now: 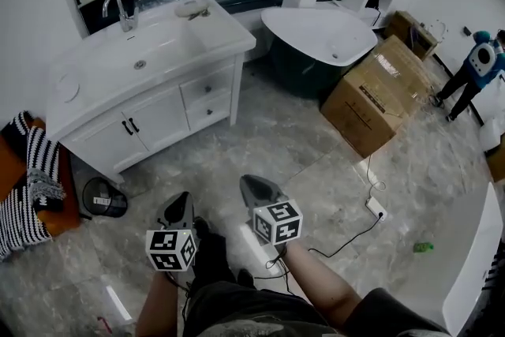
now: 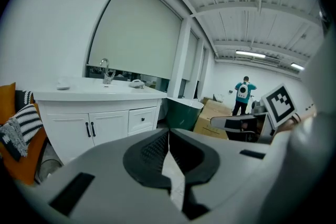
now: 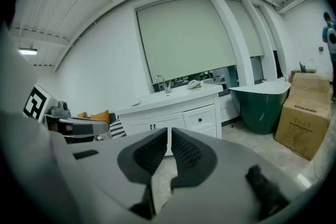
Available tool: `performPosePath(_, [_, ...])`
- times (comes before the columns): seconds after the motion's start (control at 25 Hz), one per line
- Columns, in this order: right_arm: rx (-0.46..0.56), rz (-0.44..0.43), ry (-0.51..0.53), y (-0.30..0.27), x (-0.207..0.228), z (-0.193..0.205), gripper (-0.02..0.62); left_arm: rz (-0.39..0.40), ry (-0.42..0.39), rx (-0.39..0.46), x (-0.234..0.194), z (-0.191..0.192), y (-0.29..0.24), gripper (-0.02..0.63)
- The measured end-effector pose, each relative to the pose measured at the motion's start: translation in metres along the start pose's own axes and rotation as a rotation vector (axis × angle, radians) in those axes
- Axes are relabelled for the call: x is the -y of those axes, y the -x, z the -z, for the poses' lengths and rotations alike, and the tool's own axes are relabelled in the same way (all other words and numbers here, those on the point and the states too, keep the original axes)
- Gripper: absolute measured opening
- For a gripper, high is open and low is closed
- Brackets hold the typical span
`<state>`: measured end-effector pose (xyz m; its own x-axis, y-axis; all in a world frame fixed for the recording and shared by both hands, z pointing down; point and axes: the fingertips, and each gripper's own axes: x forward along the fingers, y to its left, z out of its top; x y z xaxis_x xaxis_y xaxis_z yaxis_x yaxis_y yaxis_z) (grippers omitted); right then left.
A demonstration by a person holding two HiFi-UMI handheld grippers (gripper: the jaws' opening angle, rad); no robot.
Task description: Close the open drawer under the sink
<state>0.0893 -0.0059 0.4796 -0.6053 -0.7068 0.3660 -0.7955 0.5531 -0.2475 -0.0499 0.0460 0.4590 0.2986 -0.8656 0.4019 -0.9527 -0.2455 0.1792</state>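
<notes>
Nearest us, above the person's legs at 6 o'clock, we see the left tongs [image 1: 180, 205] with jaws fully together and nothing held. Next to them the right tongs [image 1: 256, 187] are closed to a hairline slit, also empty. Both hang clear of everything and aim toward 11 o'clock at the white vanity [image 1: 102, 142].

The drawers [image 1: 208, 99] are stacked two high at the vanity's right end, just right of the doors [image 1: 130, 130]. Both fronts look flush with the cabinet face.

The white desk [image 1: 229, 31] on top carries the sink [image 1: 150, 51] and a chrome tap [image 1: 118, 10] at its far edge.

The floor [image 1: 316, 138] is grey marbled tile.
- 1 o'clock: dark green tub [image 1: 300, 71], white inside
- 2 o'clock: cardboard boxes [image 1: 379, 95]
- 3 o'clock: far-off person [image 1: 477, 71]
- 4 o'clock: power strip [image 1: 376, 207] on the floor
- 9 o'clock: striped cushion [image 1: 31, 177]
</notes>
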Motion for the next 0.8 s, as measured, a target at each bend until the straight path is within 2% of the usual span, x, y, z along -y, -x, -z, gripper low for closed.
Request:
performPosePath(0.4, [0.025,-0.047,0.038,0.1,-0.029,0.025,0.032,-0.006,-0.024,0.06,0.074,0.012,0.086,0.015])
performPosePath(0.8, [0.023,-0.112,0.086,0.119,-0.059,0.025,0.026,-0.027,-0.026,0.097,0.091,0.009,0.116,0.015])
